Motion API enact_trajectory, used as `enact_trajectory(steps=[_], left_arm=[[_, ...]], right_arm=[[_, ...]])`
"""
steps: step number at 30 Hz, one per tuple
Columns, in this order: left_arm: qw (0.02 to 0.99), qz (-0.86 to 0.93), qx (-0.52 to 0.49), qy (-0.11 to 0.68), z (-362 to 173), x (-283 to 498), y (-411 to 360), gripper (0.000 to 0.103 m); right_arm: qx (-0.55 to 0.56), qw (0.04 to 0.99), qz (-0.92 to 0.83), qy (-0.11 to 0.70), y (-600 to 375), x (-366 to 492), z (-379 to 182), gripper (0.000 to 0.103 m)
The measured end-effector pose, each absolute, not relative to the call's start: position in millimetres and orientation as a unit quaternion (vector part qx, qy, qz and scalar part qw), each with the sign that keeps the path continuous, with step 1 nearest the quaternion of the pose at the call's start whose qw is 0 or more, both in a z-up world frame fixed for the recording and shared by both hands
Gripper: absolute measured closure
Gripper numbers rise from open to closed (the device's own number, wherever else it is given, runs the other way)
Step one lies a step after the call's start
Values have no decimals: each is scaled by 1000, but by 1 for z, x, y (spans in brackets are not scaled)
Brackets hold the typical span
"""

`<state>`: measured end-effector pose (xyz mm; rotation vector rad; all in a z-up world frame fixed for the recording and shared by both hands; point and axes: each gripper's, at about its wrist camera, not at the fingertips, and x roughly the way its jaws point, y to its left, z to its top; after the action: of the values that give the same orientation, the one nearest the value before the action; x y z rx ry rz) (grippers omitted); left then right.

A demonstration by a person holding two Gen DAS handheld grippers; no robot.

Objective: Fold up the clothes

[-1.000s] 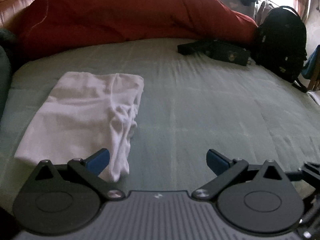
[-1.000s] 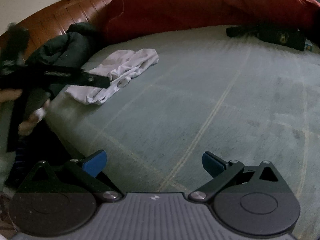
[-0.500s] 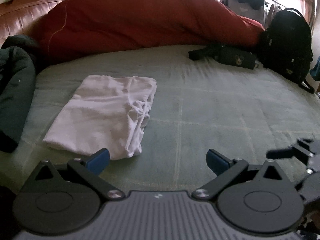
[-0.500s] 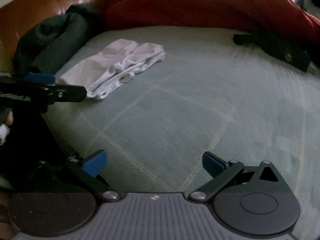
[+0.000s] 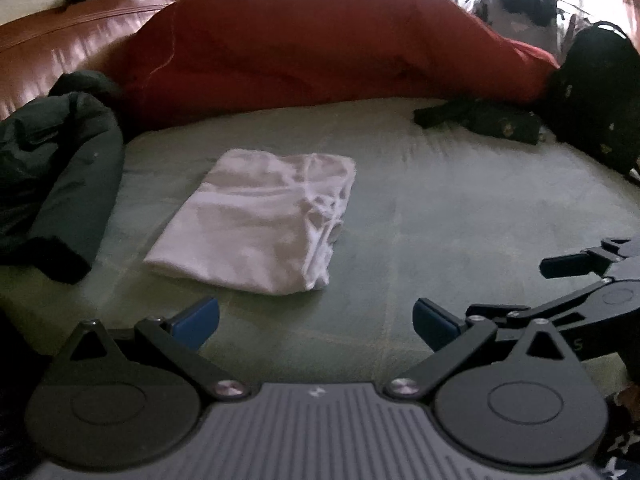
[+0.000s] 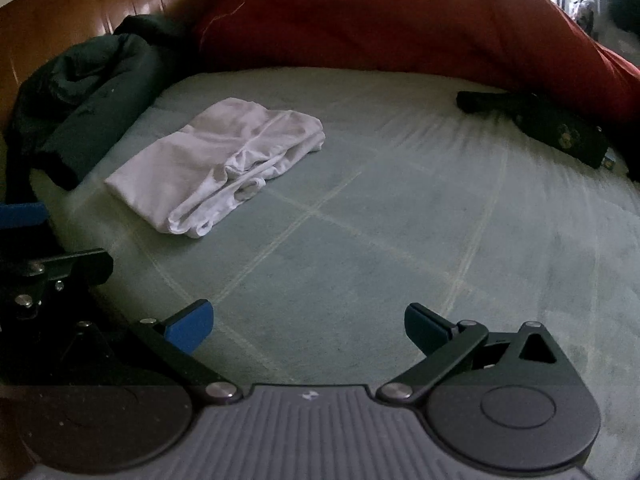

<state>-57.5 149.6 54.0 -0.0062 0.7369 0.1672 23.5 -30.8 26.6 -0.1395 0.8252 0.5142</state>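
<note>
The white shirt (image 5: 260,220) lies folded into a rough rectangle on the green bedsheet (image 5: 460,220), left of the bed's middle, its bunched hem and rumpled edge turned to the right. Nothing touches it. The left gripper (image 5: 316,318) hangs low over the near edge of the bed with its blue-tipped fingers spread wide and nothing between them; the shirt sits just beyond its left finger. A second ago that finger overlapped the shirt's near corner, so the gripper has pulled back toward the near side, and the shirt now shows whole with a strip of bare sheet in front of it.

The right gripper (image 6: 308,322) is likewise spread wide and empty, over bare sheet to the right of the shirt and well apart from it. It has also backed off and swung a little: the shirt sits nearer the middle of its view than before. From the left wrist view the right gripper's black linkage now pokes in at the right edge, closer in than half a second ago.

With the pull-back, a dark green jacket (image 5: 52,184) has come into sight, heaped at the left of the bed just beside the shirt without touching it. A big red duvet (image 5: 320,36) is piled along the far side against a brown headboard (image 5: 60,48). A black pouch (image 5: 484,120) lies on the far right of the sheet, next to a black backpack (image 5: 596,92).
</note>
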Motion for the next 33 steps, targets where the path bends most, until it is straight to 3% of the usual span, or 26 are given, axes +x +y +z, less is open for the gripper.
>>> enact_trajectory(steps=[33], left_arm=[[925, 77, -28, 370, 44, -77, 153, 1]], right_arm=[[-55, 880, 259, 394, -26, 1, 25, 0]])
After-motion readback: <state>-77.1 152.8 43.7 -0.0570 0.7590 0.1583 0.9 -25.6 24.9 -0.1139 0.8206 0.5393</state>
